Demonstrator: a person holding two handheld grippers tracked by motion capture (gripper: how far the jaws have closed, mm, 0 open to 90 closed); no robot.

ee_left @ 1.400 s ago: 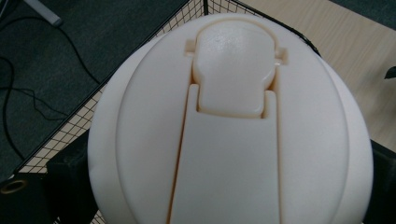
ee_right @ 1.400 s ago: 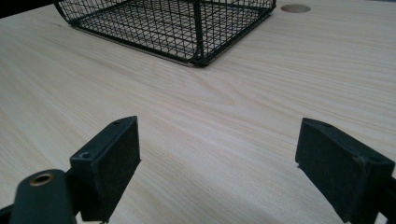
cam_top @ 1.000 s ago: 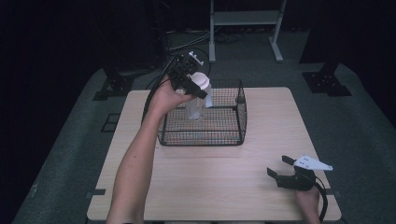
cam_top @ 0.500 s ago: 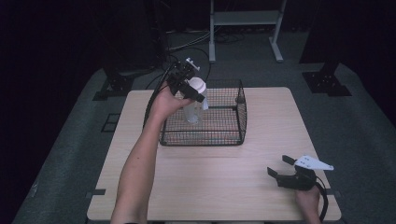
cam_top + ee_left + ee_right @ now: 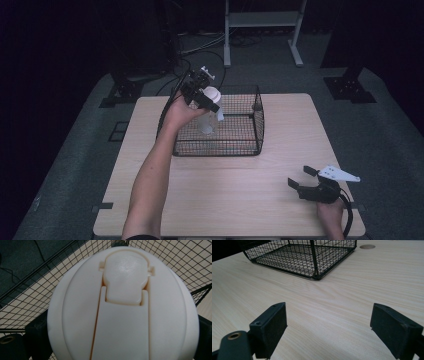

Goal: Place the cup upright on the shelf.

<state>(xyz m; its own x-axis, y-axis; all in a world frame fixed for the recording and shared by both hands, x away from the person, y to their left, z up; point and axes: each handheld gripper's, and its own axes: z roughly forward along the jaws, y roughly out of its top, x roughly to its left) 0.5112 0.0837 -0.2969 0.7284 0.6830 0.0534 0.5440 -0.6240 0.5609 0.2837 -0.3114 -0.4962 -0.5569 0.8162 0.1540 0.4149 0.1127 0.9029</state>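
**Entry: clear bottle with white cap, held over wire basket**

Item: bottle (image 5: 206,120), clear body, broad white flip-top cap (image 5: 123,307). I judge it light, apparently empty, though I cannot confirm the contents. The body looks like thin plastic that would give under a hard squeeze; the smooth wall could slip. The cap is stiff and wide, so I rate it the better place to take hold, gripped across its rim rather than on the hinged flap at its centre.

Location: held above the left rear part of the basket (image 5: 250,145), lower end down among the wire walls. I cannot tell whether it touches the basket floor.

Left gripper (image 5: 202,97): my fingers are closed on the bottle at cap level; in the left gripper view the dark pads (image 5: 36,336) sit against either side of the cap. The forearm reaches long and forward from the near edge of the worktop (image 5: 225,200), wrist bent so the gripper points downward into the basket.

Right gripper (image 5: 300,177): resting low near the front right corner of the worktop, well apart from the basket, fingers (image 5: 270,327) spread wide and holding nothing, aimed across bare wood toward the basket's near corner.
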